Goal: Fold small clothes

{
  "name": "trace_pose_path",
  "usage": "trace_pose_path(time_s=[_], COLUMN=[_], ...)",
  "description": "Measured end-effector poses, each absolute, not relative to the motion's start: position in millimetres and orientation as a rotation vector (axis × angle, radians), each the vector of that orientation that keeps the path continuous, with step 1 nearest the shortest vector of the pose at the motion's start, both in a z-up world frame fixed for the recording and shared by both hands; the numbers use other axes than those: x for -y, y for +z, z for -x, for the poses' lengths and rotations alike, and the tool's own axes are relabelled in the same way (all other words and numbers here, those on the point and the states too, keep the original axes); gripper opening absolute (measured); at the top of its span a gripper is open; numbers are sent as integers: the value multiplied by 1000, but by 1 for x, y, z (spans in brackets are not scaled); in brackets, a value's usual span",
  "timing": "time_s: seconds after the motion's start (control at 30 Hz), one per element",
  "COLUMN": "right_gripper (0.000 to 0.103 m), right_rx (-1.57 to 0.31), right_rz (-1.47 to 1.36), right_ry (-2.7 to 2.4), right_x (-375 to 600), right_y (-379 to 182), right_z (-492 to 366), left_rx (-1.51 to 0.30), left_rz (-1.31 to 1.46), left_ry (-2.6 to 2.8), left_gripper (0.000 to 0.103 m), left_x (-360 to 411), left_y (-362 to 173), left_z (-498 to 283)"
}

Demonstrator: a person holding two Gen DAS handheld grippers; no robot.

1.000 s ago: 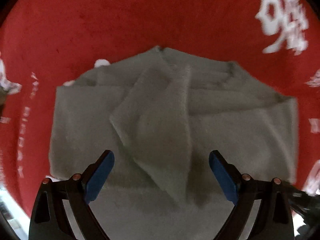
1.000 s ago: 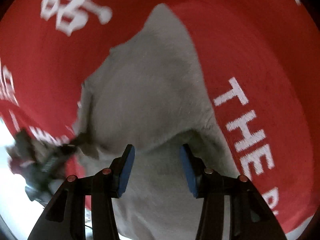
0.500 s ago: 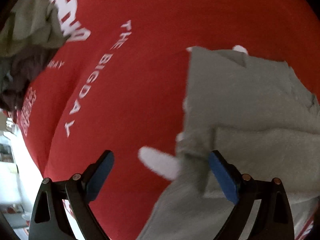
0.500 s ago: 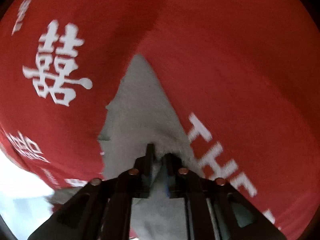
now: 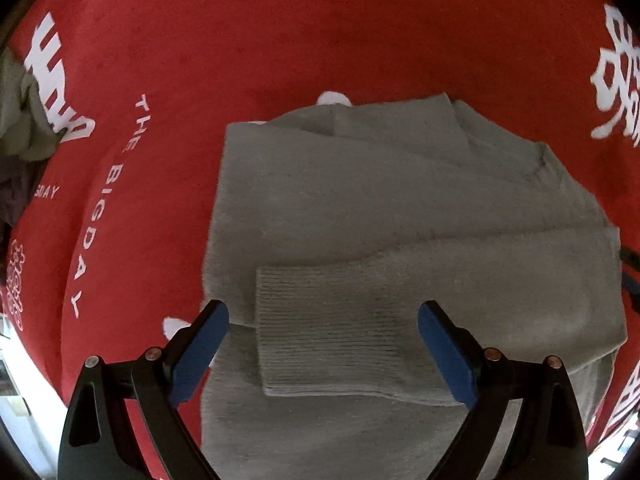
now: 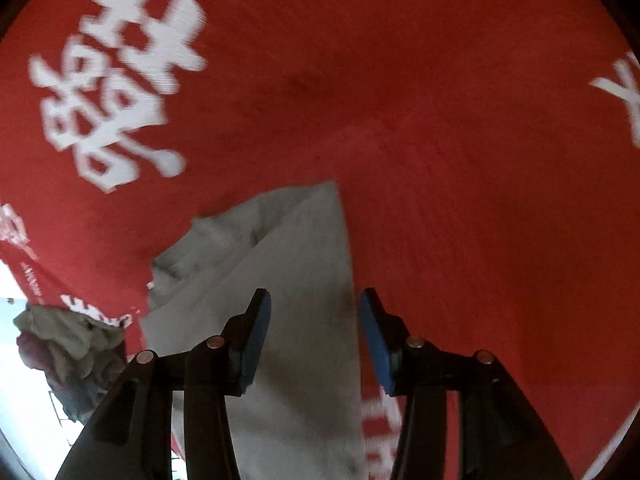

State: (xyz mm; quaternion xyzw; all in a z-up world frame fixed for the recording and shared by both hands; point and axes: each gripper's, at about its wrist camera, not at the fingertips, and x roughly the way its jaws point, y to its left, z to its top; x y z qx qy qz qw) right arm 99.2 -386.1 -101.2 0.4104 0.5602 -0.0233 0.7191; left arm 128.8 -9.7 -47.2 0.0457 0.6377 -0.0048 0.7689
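Note:
A small grey knit sweater (image 5: 400, 216) lies partly folded on the red cloth, a sleeve laid across its body with the ribbed cuff (image 5: 332, 340) nearest me. My left gripper (image 5: 323, 354) hovers over that cuff, wide open, nothing between its blue pads. In the right wrist view the sweater (image 6: 292, 280) shows as a folded edge running up to a corner. My right gripper (image 6: 316, 340) stands over that edge with its jaws opening; the fabric lies under the gap and the pads do not press on it.
The red tablecloth (image 5: 280, 40) bears white lettering and large white characters (image 6: 116, 76). A heap of other clothes (image 6: 68, 344) sits at the table's left edge, also seen as a pile (image 5: 20, 120) far left in the left wrist view.
The right gripper pinched the sweater's sleeve, carried it across, and has now let go with jaws apart. The left gripper swung away left and back over the sweater; the sleeve now lies across the body.

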Motion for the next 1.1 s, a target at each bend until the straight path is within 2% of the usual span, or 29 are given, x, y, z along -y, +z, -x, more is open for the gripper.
trace_pose_path(time_s=[0.03, 0.07, 0.17, 0.23, 0.33, 0.4, 0.57, 0.6, 0.63, 0.67, 0.77, 0.9, 1.1], right_gripper=[35, 13, 13, 8, 7, 10, 15, 28, 52, 60, 60, 56, 55], right_rx=[-1259, -1288, -1265, -1275, -1268, -1238, -1263, -1255, -1251, -1253, -1285, -1331, -1341], right_rz=[-913, -887, -735, -648, -767, -876, -774, -790, -830, -851, -812, -511, -54], right_ry=[-29, -13, 23, -27, -193, -216, -96, -35, 48, 90, 280, 562, 807], right_x=[384, 379, 372, 379, 415, 429, 395, 382, 363, 350, 291, 181, 53], right_y=[-108, -110, -90, -94, -116, -117, -76, -68, -59, -56, -49, -46, -58], right_z=[-108, -117, -116, -113, -96, -83, -76, -77, -77, -78, -93, -150, -188], left_rx=[-1389, -1393, -1394, -1401, -1389, -1376, -1415, -1425, -1432, -1436, -1442, -1447, -1434], left_rz=[-104, -107, -127, -126, -130, -139, -82, -58, -43, -31, -19, 15, 39], left_ry=[-10, -8, 8, 11, 4, -17, -111, -136, -152, -165, -168, -166, -97], left_gripper=[96, 96, 96, 96, 96, 96, 96, 96, 96, 96, 96, 96, 96], left_x=[12, 13, 17, 17, 17, 12, -8, -12, -15, -18, -23, -29, -59], left_y=[-49, -51, -57, -63, -57, -51, -42, -40, -39, -39, -43, -50, -44], left_z=[-129, -128, -130, -134, -132, -132, -125, -122, -120, -116, -112, -106, -83])
